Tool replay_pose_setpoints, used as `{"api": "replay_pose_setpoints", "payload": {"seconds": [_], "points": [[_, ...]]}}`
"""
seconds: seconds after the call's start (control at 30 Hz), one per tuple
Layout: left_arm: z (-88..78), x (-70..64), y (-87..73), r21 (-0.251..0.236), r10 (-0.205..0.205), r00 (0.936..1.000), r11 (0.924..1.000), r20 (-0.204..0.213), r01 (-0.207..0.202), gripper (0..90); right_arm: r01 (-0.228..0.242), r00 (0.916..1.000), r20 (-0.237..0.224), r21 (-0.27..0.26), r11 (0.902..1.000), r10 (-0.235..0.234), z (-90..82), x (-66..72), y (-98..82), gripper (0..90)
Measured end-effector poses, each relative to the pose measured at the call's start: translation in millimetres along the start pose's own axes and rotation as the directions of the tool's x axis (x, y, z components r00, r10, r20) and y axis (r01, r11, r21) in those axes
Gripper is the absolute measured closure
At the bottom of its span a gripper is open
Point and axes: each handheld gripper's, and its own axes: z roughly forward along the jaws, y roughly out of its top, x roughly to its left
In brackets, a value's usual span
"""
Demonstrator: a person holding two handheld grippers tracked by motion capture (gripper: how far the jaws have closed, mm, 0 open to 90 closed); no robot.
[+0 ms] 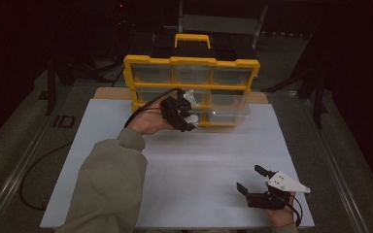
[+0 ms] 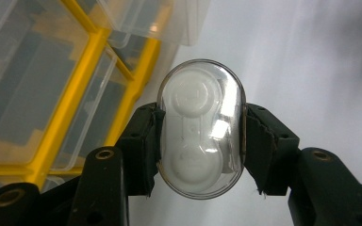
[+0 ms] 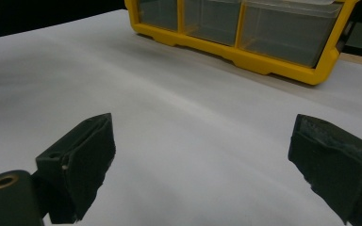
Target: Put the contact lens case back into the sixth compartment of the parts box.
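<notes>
I see the left gripper (image 1: 187, 112) up at the front of the yellow organizer (image 1: 192, 61), held off the bench (image 1: 199, 160). Its fingers (image 2: 143, 150) are clamped on a clear oval case (image 2: 201, 128), one pad on each long side. The case has two round white wells inside, one above the other in the left gripper view. It sits upright between the pads, both ends sticking out past them.

In the same view the organizer's yellow frame and clear drawers run along the left side, just beside the case; I can't tell whether they touch. One clear drawer (image 1: 228, 112) at the lower right of the organizer is pulled out a bit past the frame.

The organizer stands at the far edge of the white sheet, handle on top.

The right gripper (image 1: 253, 183) is low at the near right of the bench, well apart from the organizer. Fingers (image 3: 82, 160) are spread wide, nothing between them, just bare white sheet in the gap.
</notes>
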Motion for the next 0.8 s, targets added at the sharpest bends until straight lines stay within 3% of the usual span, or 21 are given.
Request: {"api": "replay_pose_setpoints", "payload": {"seconds": [0.4, 0.8], "points": [[-7.8, 6.2, 7.5, -0.01, 0.006, 0.9997, 0.9999, -0.023, -0.006, 49.9, -0.005, 1.0, 0.001, -0.005, 1.0, 0.005, -0.2, 0.1, 0.3, 7.6], [-9.9, 14.4, 13.8, -0.022, -0.005, 0.9999, 0.9998, -0.015, 0.005, 49.9, -0.007, 1.0, -0.001, -0.005, 1.0, 0.007, 0.0, 0.2, 0.2, 7.6]]}}
